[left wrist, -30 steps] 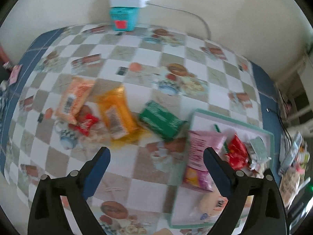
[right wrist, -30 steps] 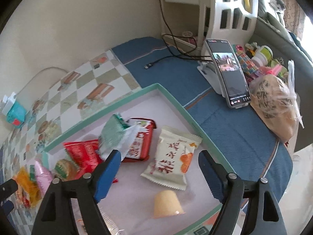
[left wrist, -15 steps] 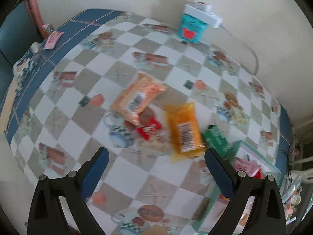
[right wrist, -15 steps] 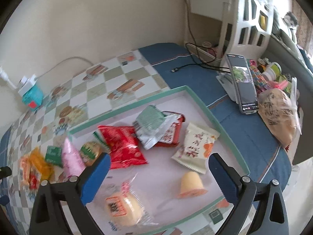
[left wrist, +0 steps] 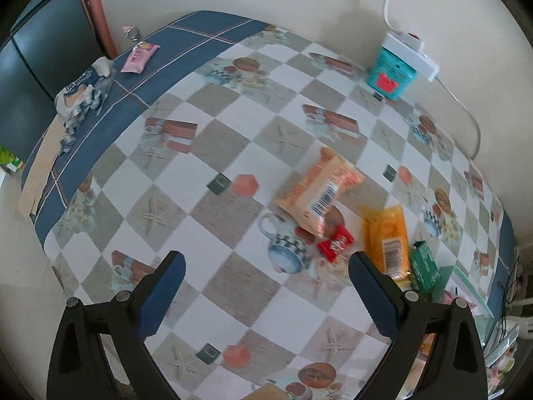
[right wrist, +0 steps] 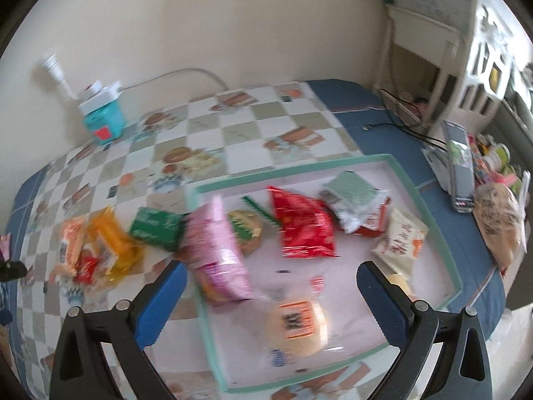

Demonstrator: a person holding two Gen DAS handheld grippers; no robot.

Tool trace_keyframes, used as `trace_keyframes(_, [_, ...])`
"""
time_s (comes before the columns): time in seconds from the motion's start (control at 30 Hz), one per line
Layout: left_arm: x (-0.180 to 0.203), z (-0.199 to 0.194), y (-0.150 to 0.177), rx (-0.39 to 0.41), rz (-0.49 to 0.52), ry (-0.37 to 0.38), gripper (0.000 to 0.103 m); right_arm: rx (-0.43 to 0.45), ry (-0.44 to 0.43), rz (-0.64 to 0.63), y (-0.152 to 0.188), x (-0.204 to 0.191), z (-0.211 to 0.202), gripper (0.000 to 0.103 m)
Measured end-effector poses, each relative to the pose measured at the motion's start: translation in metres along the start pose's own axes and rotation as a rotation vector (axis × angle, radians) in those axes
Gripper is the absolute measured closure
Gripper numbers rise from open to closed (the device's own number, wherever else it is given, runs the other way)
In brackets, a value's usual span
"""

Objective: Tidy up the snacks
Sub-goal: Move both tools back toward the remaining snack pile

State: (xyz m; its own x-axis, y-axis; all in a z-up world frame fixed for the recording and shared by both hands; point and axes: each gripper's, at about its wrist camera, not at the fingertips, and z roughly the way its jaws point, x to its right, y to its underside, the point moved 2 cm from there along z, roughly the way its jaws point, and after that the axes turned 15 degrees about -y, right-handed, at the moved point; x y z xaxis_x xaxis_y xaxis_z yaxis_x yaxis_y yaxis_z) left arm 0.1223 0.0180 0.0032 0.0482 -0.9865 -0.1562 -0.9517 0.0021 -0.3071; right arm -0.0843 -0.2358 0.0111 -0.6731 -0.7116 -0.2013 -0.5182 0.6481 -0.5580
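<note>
Checkered tablecloth with a tray at one end that already holds most of the snacks, presumably the sorting spot. An orange packet, yellow bag, red candy and green box sit loose beside it. Left gripper and right gripper are both spread wide, empty. Compared with a second back, the left view has swung away from the tray and the right jaws are wider.
</note>
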Motion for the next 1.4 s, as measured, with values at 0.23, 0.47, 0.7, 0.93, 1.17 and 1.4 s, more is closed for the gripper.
trace_keyframes(0.23, [-0.031, 0.013, -0.015, -0.016, -0.067, -0.022, 0.005, -0.022, -0.024, -0.083, 0.007, -0.047, 0.01, 0.0])
trace_keyframes(0.47, [-0.055, 0.025, -0.026, -0.026, -0.108, -0.05, 0.005, -0.041, -0.045, -0.143, 0.014, -0.083, 0.021, 0.0])
trace_keyframes(0.7, [-0.06, 0.038, -0.029, -0.045, -0.101, -0.073, 0.005, -0.053, -0.049, -0.197, 0.017, -0.108, 0.033, 0.0])
trace_keyframes(0.93, [-0.055, 0.042, -0.033, -0.058, -0.09, -0.052, 0.005, -0.074, -0.052, -0.211, 0.02, -0.116, 0.044, 0.0])
trace_keyframes(1.17, [-0.042, 0.044, -0.043, -0.052, -0.059, -0.019, 0.005, -0.092, -0.056, -0.199, 0.016, -0.113, 0.057, 0.0])
trace_keyframes(1.4, [-0.019, 0.049, -0.049, -0.057, -0.014, 0.038, 0.005, -0.101, -0.075, -0.193, 0.008, -0.112, 0.071, 0.0])
